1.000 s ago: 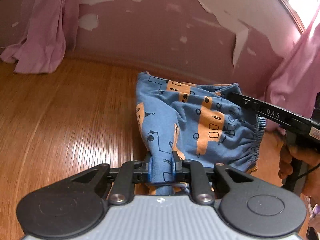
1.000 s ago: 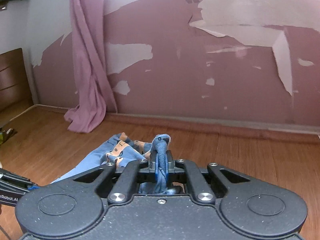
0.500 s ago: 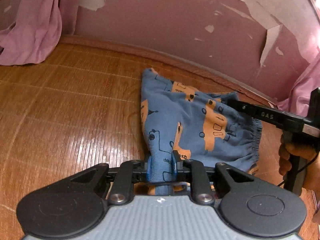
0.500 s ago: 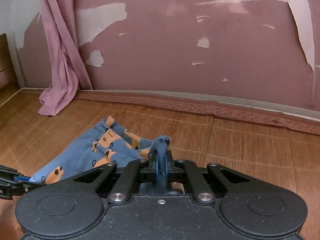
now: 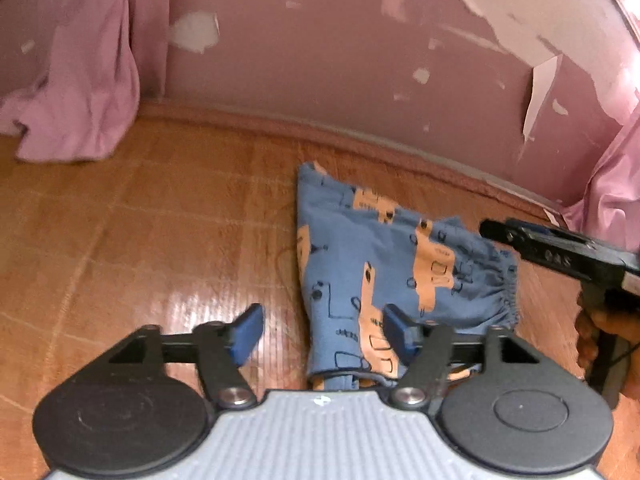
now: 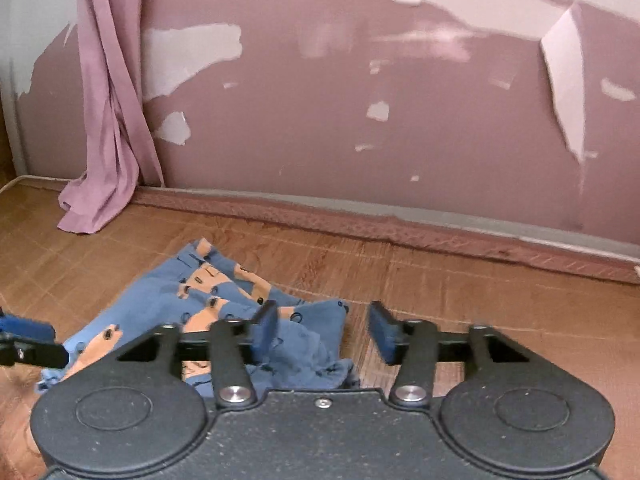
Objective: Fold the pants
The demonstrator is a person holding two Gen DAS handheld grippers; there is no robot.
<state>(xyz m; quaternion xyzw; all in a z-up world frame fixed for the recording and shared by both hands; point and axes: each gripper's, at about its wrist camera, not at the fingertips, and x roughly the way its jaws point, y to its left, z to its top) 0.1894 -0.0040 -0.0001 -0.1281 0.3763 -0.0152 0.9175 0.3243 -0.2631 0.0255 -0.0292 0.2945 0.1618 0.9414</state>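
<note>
The blue pants (image 5: 372, 264) with orange print lie folded on the wooden floor, elastic waistband at the right in the left wrist view. My left gripper (image 5: 322, 330) stands open over their near edge, the cloth lying loose between the blue pads (image 5: 248, 330). My right gripper (image 6: 324, 330) is open too, just above the bunched waistband corner of the pants (image 6: 224, 300). In the left wrist view the right gripper's black finger (image 5: 552, 248) shows at the right, with a hand (image 5: 600, 328) on its handle. The left gripper's tip (image 6: 28, 340) shows at the left edge of the right wrist view.
Wooden floor (image 5: 152, 240) runs up to a pink wall with peeling paint (image 6: 400, 120) and a skirting board. A pink curtain (image 5: 76, 92) pools on the floor at far left, and another curtain (image 5: 612, 196) hangs at the right.
Both grippers lowered the pants to the floor and opened, letting go of the cloth. The pants now lie flat instead of hanging from the pads.
</note>
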